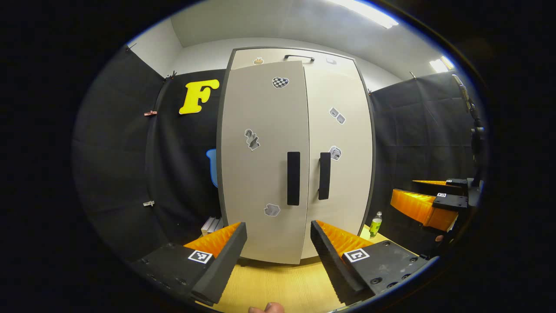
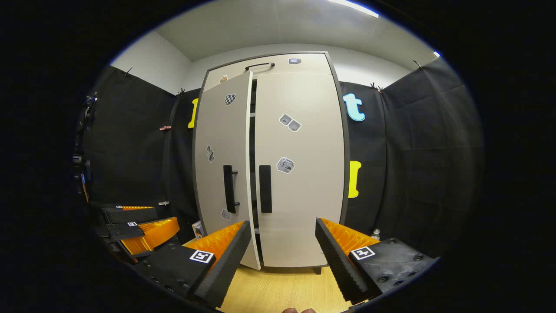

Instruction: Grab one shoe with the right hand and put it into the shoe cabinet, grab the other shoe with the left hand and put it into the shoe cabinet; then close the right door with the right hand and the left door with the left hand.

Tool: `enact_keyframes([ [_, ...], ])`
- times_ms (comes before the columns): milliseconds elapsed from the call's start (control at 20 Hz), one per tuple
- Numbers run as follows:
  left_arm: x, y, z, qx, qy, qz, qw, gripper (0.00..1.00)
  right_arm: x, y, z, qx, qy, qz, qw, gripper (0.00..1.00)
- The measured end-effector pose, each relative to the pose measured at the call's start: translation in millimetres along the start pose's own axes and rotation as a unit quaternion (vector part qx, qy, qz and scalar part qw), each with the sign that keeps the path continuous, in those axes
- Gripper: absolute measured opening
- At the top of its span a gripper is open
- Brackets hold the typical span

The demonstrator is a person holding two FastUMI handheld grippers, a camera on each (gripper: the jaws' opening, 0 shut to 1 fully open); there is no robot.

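- Left gripper view: the left gripper (image 1: 278, 243), fingers apart and empty, faces the shoe cabinet (image 1: 295, 156). Its left door (image 1: 263, 161), flat and matte with a slim bar handle (image 1: 293, 178), looks not quite flush.
- Right gripper view: the right gripper (image 2: 282, 243) is spread and empty. The right door (image 2: 299, 169) appears shut and the left one ajar, so pushing it closed seems next. Shoes presumably lie inside.

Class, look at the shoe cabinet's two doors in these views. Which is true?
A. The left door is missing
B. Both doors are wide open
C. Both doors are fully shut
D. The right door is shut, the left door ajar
D: in the right gripper view the left door stands out from the cabinet, leaving a dark gap beside the flush right door.
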State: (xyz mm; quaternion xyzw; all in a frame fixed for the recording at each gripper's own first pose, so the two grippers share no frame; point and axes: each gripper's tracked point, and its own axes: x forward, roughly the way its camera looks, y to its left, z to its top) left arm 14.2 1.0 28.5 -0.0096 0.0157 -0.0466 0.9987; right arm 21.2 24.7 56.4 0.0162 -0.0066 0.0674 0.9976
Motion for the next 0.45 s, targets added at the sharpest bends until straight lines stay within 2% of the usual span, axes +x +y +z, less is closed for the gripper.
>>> enact_keyframes([
  [450, 0.7, -2.8, 4.9, -0.001, -0.007, -0.001, 1.000, 0.94, 0.7, -1.5, -0.8, 0.000, 0.003, -0.004, 1.000, 0.98],
])
